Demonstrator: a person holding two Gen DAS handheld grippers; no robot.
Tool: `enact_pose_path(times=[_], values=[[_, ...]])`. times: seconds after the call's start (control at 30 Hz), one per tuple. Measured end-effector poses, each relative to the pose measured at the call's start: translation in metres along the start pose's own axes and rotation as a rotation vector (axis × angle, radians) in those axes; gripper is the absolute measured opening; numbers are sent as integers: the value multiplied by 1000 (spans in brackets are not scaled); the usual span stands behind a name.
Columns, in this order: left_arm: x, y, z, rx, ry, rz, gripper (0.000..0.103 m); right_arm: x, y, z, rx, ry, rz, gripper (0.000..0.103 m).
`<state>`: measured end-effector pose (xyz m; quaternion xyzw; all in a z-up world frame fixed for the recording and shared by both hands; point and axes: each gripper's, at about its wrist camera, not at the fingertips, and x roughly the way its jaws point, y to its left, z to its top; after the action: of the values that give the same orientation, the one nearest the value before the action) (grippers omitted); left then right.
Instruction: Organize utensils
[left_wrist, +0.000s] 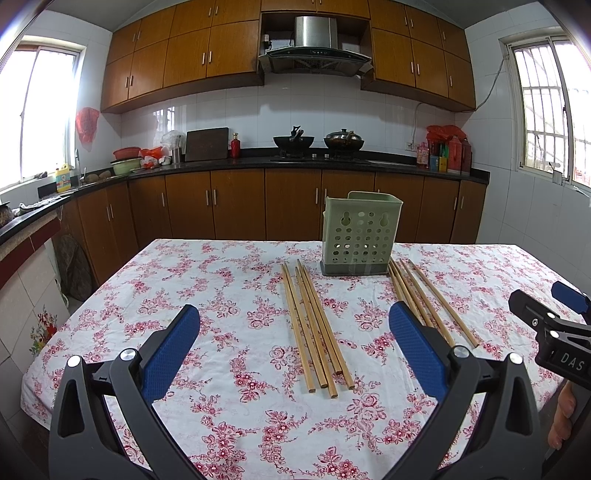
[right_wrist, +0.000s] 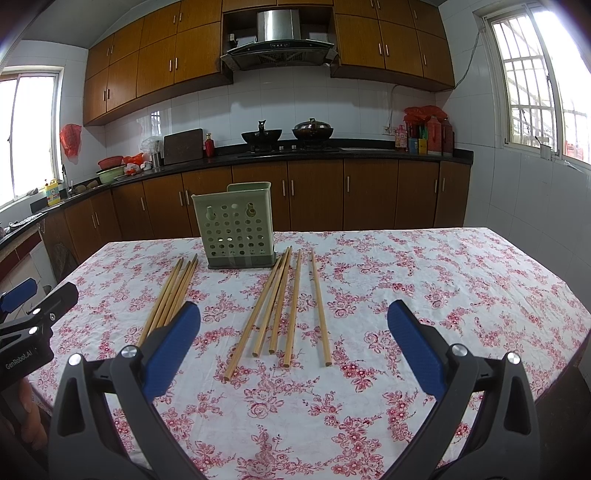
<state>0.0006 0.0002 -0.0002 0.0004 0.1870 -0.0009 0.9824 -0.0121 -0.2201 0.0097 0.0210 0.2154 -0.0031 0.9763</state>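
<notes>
Chopsticks lie in two loose groups on a table (left_wrist: 110, 295) covered with a white cloth printed with pink flowers, and we place everything here by the pale green utensil holder (left_wrist: 360, 232) that stands upright toward the far side of the table. The holder is a boxy plastic caddy with rows of round holes in its front wall and a darker grey base; nothing shows above its rim. One group of chopsticks (left_wrist: 317, 328) lies flat just left of the holder, seen from the left wrist camera, with far tips near the holder's base and near ends pointing toward us. The other group of chopsticks (right_wrist: 284, 306) lies just right of the holder, fanned a little apart (we count five in the right wrist view, one set slightly off from the rest). We hold the left gripper (left_wrist: 295, 343) above the near part of the table, in front of the holder, its blue-padded fingers spread wide with nothing between them. We hold the right gripper (right_wrist: 293, 341) beside it, also in front of the holder, its fingers likewise spread wide and empty. Each gripper shows at the edge of the other's camera view. Behind the holder, well apart from the table, runs a dark kitchen counter (left_wrist: 332, 162) with brown wooden cabinets below and above.
</notes>
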Motion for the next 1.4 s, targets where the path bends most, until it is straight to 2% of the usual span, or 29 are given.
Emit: enact_pose_path(times=[0.3, 0.47, 0.6, 0.67, 0.73, 0.8, 0.87, 0.93, 1.0, 1.17, 1.2, 1.23, 1.27, 1.3, 1.4], values=[[-1, 0, -3, -2, 12, 4, 101, 4, -2, -1, 0, 5, -4, 99], [18, 8, -6, -22, 63, 24, 101, 14, -5, -1, -1, 30, -25, 99], [38, 21, -3, -69, 145, 40, 101, 40, -18, 4, 20, 109, -57, 99], [51, 28, -3, -87, 194, 49, 101, 59, -24, 4, 41, 180, -74, 98], [64, 34, -3, -91, 237, 53, 101, 76, -30, 3, 59, 245, -80, 90], [76, 37, -3, -87, 273, 52, 101, 96, -35, 1, 74, 325, -83, 77], [88, 38, -3, -81, 310, 46, 100, 116, -39, -1, 95, 399, -49, 66], [101, 39, -4, -73, 353, 42, 89, 133, -41, -2, 100, 438, -31, 57], [112, 38, -6, -71, 394, 26, 73, 147, -37, -2, 79, 465, -30, 46], [133, 31, -12, -78, 466, -31, 60, 183, -35, -8, 69, 552, -27, 30], [136, 31, -13, -75, 476, -37, 58, 183, -32, -9, 48, 524, -42, 23], [139, 30, -13, -70, 485, -42, 56, 185, -32, -8, 36, 529, -52, 21], [144, 28, -14, -66, 500, -52, 52, 186, -31, -7, 24, 522, -63, 12], [148, 26, -16, -63, 515, -59, 48, 188, -32, -6, 30, 518, -73, 9], [159, 23, -19, -66, 550, -81, 39, 188, -39, -6, 60, 515, -81, 8]])
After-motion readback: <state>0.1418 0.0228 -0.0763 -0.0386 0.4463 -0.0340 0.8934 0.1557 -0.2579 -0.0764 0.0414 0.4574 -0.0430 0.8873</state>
